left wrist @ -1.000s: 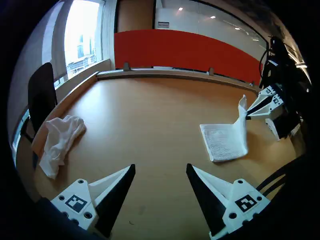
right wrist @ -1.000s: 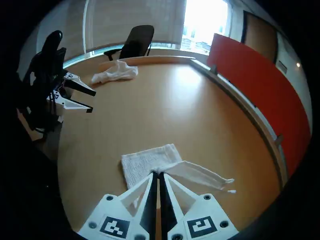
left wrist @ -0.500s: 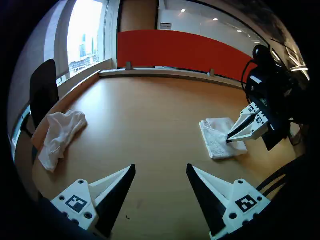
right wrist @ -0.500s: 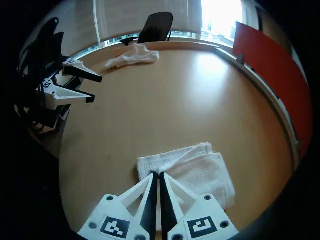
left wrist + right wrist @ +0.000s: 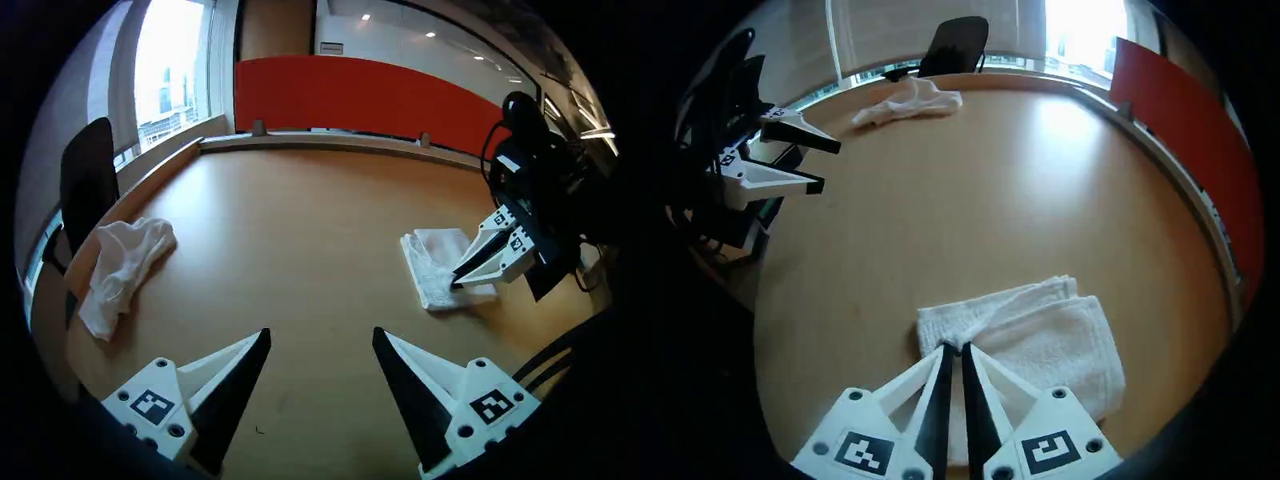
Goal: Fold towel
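Observation:
A white folded towel (image 5: 1040, 336) lies flat on the wooden table (image 5: 976, 200), right in front of my right gripper (image 5: 954, 349). That gripper is shut, pinching the towel's near left corner against the table. The left gripper view has the same towel (image 5: 436, 260) at the right, with the right gripper (image 5: 454, 282) down on its near edge. My left gripper (image 5: 320, 334) is open and holds nothing, low over bare table well left of the towel. It also appears in the right gripper view as the left gripper (image 5: 830, 168), at the far left.
A second, crumpled white towel (image 5: 120, 260) lies near the table's window-side edge, beside a black chair (image 5: 84, 184). A red panel (image 5: 360, 92) runs along the table's far edge. The crumpled towel (image 5: 912, 100) sits at the far end in the right gripper view.
The right gripper carried the lifted towel flap over and down onto the rest, so the towel now lies folded flat. The left gripper has hardly moved.

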